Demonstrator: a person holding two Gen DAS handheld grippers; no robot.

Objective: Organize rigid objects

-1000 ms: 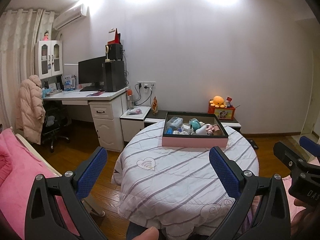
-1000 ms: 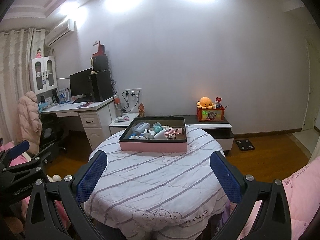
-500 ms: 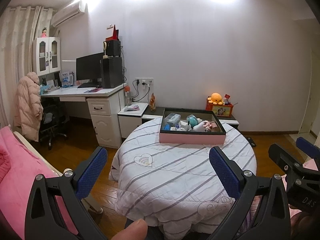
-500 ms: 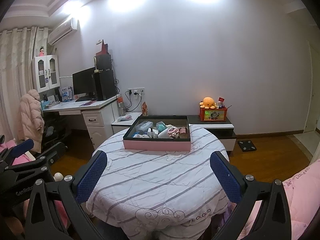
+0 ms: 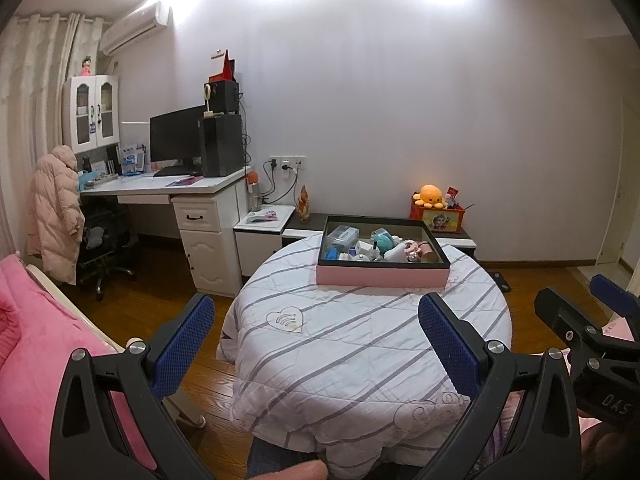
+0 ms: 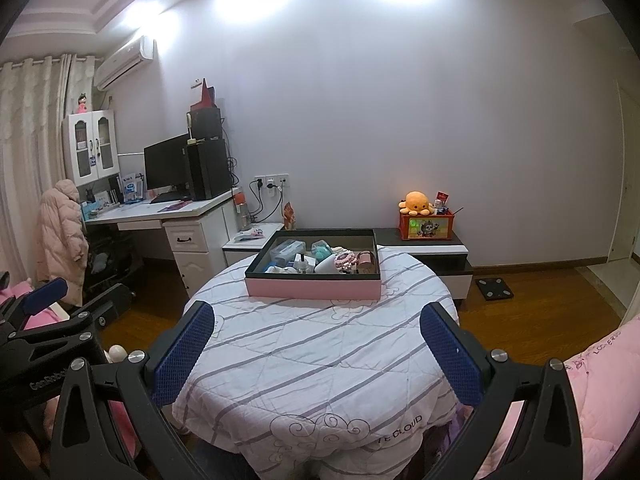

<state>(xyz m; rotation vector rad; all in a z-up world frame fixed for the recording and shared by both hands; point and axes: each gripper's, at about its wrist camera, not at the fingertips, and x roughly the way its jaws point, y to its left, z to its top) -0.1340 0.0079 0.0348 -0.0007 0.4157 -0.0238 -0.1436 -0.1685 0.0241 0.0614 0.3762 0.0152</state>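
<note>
Both claws we hold low and level at the near edge of the round counter (image 5: 360, 344), well short of the pink box (image 5: 382, 274). The left claw (image 5: 316, 344) has its blue pads spread wide with nothing between them, and the right claw (image 6: 316, 350) is spread just as wide and just as empty, so we judge them parked where they can take in the whole box.

The rigid objects (image 6: 320, 260) lie jumbled inside the pink box, which sits on the far side of the counter. Among them we make out a clear case (image 6: 286, 250), a teal item (image 6: 322, 249) and a small dark-capped bottle (image 6: 301, 263). Nearer than the box, the striped cloth carries nothing. That fits either a sort not yet tackled or things already gathered in.
</note>
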